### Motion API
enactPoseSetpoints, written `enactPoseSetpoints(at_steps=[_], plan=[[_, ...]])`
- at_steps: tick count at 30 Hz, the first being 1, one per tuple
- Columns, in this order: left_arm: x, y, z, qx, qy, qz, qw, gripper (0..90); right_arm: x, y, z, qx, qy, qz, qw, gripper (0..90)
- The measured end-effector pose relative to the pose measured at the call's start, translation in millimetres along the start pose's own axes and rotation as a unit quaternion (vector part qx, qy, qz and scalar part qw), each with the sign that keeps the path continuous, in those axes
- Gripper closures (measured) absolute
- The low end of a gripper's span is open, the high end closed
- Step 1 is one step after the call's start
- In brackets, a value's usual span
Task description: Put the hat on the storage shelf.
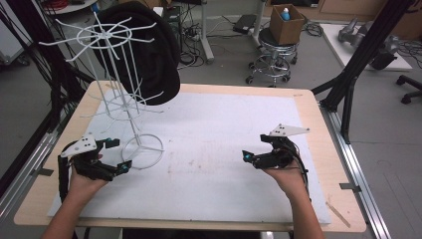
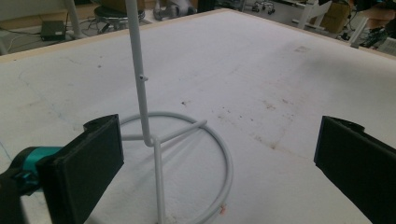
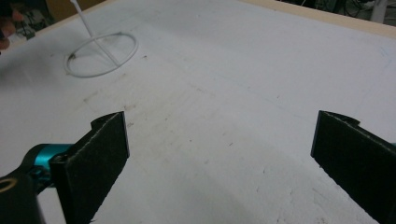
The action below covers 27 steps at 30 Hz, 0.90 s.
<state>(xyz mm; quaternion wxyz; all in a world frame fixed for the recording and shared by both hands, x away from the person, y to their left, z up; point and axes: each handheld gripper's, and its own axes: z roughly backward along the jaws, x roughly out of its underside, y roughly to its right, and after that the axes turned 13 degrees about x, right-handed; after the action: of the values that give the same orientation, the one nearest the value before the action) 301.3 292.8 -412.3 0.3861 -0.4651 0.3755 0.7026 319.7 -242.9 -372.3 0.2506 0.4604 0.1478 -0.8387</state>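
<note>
A white wire display stand (image 1: 130, 107) rises at the table's left, its ring base (image 1: 143, 150) resting on the white mat. A black fabric item (image 1: 149, 50) hangs from its upper hooks. My left gripper (image 1: 119, 155) is open just left of the ring base, low over the mat. In the left gripper view the pole (image 2: 138, 70) and ring base (image 2: 226, 161) lie between the wide-apart jaws of the left gripper (image 2: 219, 156), untouched. At the right of the mat my right gripper (image 1: 255, 147) is open and empty. From the right gripper (image 3: 219, 154) the ring base (image 3: 100, 53) shows far off.
The white mat (image 1: 224, 149) covers a wooden table (image 1: 318, 119). A black frame post (image 1: 358, 64) stands off the right rear corner. Behind the table are a stool (image 1: 272, 59) carrying a cardboard box (image 1: 286, 25) and cables on the floor.
</note>
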Motion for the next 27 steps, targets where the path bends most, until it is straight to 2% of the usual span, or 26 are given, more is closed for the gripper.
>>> enactPoseSetpoints(at_steps=[3,6,11,17,27], plan=[[0.2,0.6,-0.5,0.001,-0.003,-0.002,1.0000,1.7,0.0,-1.6,0.0,-0.001,0.000,0.004,1.0000,2.9],[-0.6,2.4,0.3,0.004,-0.001,-0.003,1.0000,1.7,-0.1,-2.6,2.5,0.006,-0.001,-0.002,1.0000,2.9],[-0.8,3.5,0.2,0.002,-0.004,-0.002,1.0000,1.7,-0.4,1.8,5.7,0.009,0.011,-0.009,0.9998,2.9],[-0.6,4.0,0.4,0.001,-0.005,-0.003,1.0000,1.7,0.6,5.8,4.8,0.006,0.006,-0.017,0.9998,2.9],[-0.2,3.7,0.8,0.000,-0.006,-0.005,1.0000,1.7,-0.1,9.8,9.2,0.009,0.019,-0.030,0.9993,2.9]])
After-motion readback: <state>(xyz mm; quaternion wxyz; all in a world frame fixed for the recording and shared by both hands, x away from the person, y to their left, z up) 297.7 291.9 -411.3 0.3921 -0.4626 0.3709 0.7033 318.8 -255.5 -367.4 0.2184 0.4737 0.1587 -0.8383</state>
